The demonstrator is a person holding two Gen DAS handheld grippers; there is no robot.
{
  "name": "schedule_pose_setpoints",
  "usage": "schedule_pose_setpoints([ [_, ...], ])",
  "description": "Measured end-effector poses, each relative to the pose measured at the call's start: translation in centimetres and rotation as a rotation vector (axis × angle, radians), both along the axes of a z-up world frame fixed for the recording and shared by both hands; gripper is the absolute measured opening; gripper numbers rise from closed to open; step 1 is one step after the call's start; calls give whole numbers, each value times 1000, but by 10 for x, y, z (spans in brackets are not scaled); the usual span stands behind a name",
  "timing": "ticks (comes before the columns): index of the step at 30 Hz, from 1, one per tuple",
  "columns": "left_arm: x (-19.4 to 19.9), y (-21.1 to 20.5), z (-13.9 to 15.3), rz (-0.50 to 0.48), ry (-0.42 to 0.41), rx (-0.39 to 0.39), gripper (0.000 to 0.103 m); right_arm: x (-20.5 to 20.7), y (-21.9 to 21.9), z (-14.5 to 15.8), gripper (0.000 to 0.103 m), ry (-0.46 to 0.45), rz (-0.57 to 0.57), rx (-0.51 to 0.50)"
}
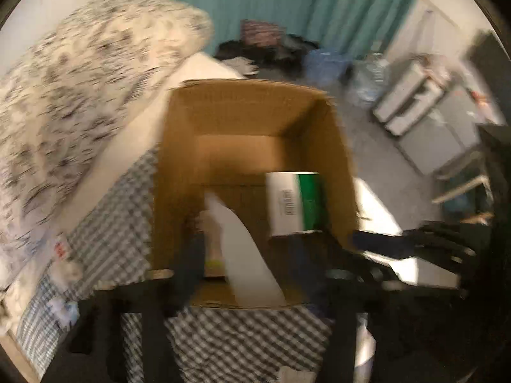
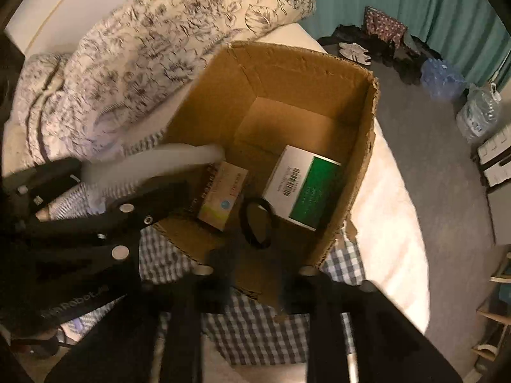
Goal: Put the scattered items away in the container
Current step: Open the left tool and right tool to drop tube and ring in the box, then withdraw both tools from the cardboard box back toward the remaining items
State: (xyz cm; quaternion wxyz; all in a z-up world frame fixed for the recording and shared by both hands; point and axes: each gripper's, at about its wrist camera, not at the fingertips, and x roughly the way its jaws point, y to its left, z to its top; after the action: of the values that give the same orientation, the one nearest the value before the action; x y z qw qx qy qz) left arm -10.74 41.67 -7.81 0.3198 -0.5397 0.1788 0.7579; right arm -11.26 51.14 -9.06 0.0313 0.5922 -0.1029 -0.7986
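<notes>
Bed [image 2: 392, 191] with cream sheet; a floral-print cream duvet [image 2: 143, 51] is bunched on its far-left side and a blue-and-white checked cloth [image 2: 255, 322] is spread under the box.

Open brown cardboard box [image 2: 364, 146] stands upright on the bed, partly on the checked cloth, just beside the duvet.

Inside the box, on its floor:
- white-and-green rectangular carton [image 2: 303, 185] with a barcode label, lying flat toward the right wall;
- small yellow-and-white carton [image 2: 223, 198], lying flat toward the left wall, apart from the green one;
- black ring-shaped band [image 2: 258, 223], between the two cartons, nearer the near wall.

Left gripper [image 1: 242, 252]: closed on a translucent white plastic bottle [image 1: 246, 249]. The bottle is tilted, nozzle end pointing over the box's near-left rim. Left view is motion-blurred.

Right gripper [image 2: 252, 274]: jaws apart, holding nothing, poised over the near rim of the box. In the left view it shows beside the box's right wall.
</notes>
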Motion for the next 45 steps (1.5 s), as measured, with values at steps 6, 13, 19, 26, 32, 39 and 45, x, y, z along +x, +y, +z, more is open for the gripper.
schedule_pose_setpoints([
  [6,-10,-22,2,73,7,8,91,0,1,3,57,7,-27,-9],
  [13,-9,-56,15,150,32,-7,91,9,-11,14,57,25,-10,-4],
  [19,-1,-98,36,240,89,-24,92,22,-29,36,57,74,17,22],
  [26,19,-158,55,363,131,-32,92,41,-64,65,57,158,104,74],
  [32,42,-230,67,521,172,-45,93,56,-103,73,58,189,211,54],
  [39,75,-314,58,735,134,-63,93,68,-151,72,58,189,360,32],
  [45,113,-369,50,873,111,-81,93,76,-188,69,59,190,458,13],
])
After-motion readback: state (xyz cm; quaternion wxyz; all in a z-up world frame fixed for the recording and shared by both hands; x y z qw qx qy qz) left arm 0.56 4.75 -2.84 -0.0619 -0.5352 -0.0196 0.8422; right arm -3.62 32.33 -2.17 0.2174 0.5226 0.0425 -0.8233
